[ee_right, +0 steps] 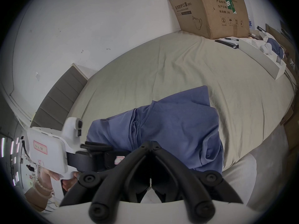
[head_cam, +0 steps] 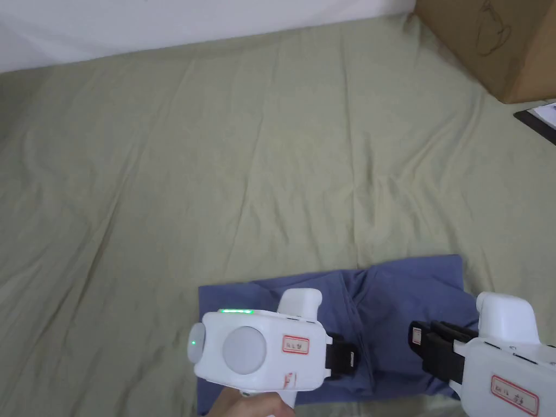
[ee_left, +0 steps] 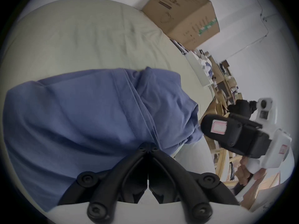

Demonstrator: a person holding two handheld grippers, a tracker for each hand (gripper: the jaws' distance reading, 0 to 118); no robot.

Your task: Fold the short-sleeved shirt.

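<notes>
Seemingly both closed, left claw and right claw pinch the blue shirt.

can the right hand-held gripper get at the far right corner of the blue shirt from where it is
Probably yes. The right hand-held gripper sits over the shirt near that side, and only flat bedsheet lies around the corner; the cardboard box stands well away.

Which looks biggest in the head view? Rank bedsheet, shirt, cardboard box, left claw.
1. bedsheet
2. shirt
3. cardboard box and left claw: unsure, since the box is cropped and the claw sits nearer the camera.
</notes>
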